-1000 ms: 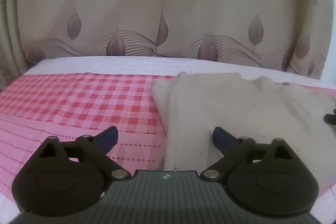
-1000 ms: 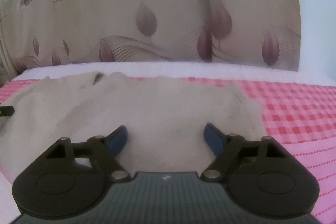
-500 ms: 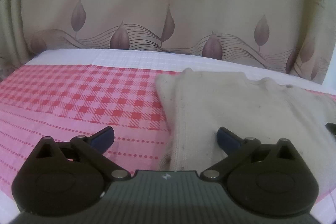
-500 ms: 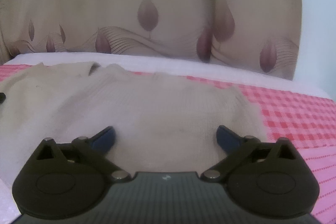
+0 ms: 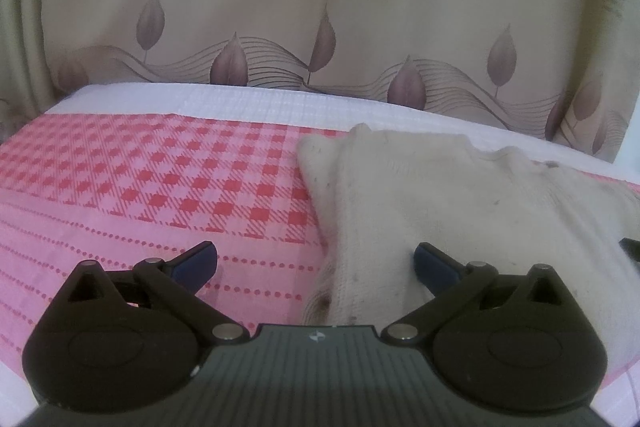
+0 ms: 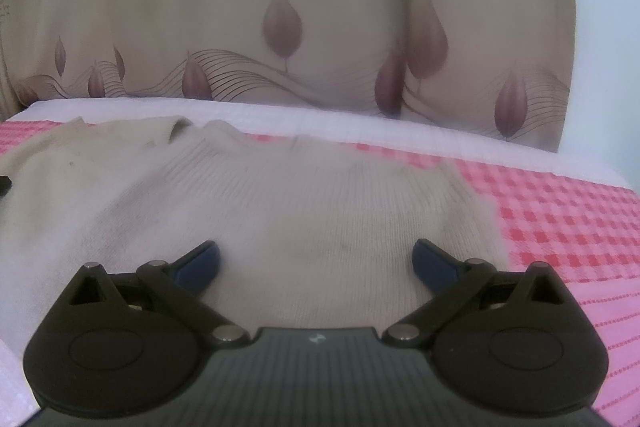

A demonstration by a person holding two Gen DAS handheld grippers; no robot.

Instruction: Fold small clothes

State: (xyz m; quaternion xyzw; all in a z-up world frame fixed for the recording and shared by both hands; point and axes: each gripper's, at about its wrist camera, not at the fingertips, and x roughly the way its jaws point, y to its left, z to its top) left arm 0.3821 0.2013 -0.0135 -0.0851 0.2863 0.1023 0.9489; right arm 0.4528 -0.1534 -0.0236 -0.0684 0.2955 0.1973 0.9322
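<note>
A cream knitted garment (image 5: pixel 460 211) lies flat on the pink-and-red checked cloth (image 5: pixel 160 183). My left gripper (image 5: pixel 316 261) is open and low over the garment's left edge, its right finger above the knit and its left finger above bare cloth. In the right wrist view the garment (image 6: pixel 280 195) spreads wide, neckline at the far side. My right gripper (image 6: pixel 316 259) is open above the garment's right half with nothing pinched. A dark tip of the other gripper shows at the frame edge (image 5: pixel 632 247).
A beige curtain (image 5: pixel 320 7) with leaf prints and lettering hangs close behind the table. A white strip of table cover (image 5: pixel 240 99) runs along the far edge. Checked cloth (image 6: pixel 560 219) lies to the right of the garment.
Both grippers' jaws have spread wider, the right one more. Both views have shifted slightly; the garment lies as before.
</note>
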